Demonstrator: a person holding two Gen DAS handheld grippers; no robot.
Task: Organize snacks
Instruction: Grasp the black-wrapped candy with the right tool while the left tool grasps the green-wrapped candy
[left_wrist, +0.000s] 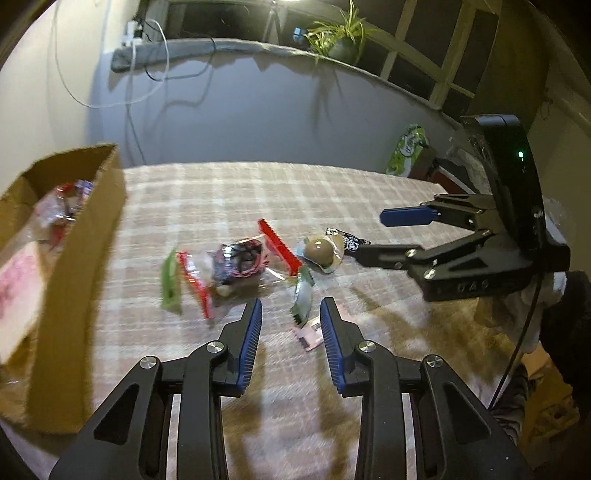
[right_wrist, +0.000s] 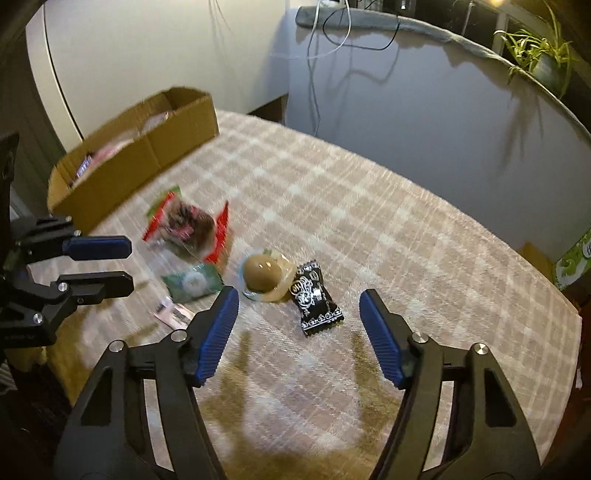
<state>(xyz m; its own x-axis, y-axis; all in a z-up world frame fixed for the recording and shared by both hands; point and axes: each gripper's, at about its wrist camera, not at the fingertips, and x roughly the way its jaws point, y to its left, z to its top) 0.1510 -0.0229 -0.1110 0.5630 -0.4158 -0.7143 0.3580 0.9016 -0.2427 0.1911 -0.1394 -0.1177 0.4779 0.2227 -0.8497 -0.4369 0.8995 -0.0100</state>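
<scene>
Several snacks lie on a plaid tablecloth (left_wrist: 229, 192): a clear bag with red edges (left_wrist: 240, 262) (right_wrist: 188, 225), a green packet (left_wrist: 303, 295) (right_wrist: 194, 282), a pink packet (left_wrist: 308, 332) (right_wrist: 173, 314), a brown jelly cup (left_wrist: 321, 249) (right_wrist: 264, 277) and a black-and-white candy (right_wrist: 316, 299) (left_wrist: 347, 240). My left gripper (left_wrist: 291, 317) is open and empty above the green and pink packets; it also shows in the right wrist view (right_wrist: 129, 266). My right gripper (right_wrist: 299, 306) is open and empty around the black candy, also seen in the left wrist view (left_wrist: 369, 236).
A cardboard box (left_wrist: 81, 236) (right_wrist: 140, 155) holding several snacks stands at the table's left end. Behind the table is a grey ledge (left_wrist: 258, 48) with cables and a potted plant (left_wrist: 340, 40). A green package (left_wrist: 406, 151) stands beyond the far right edge.
</scene>
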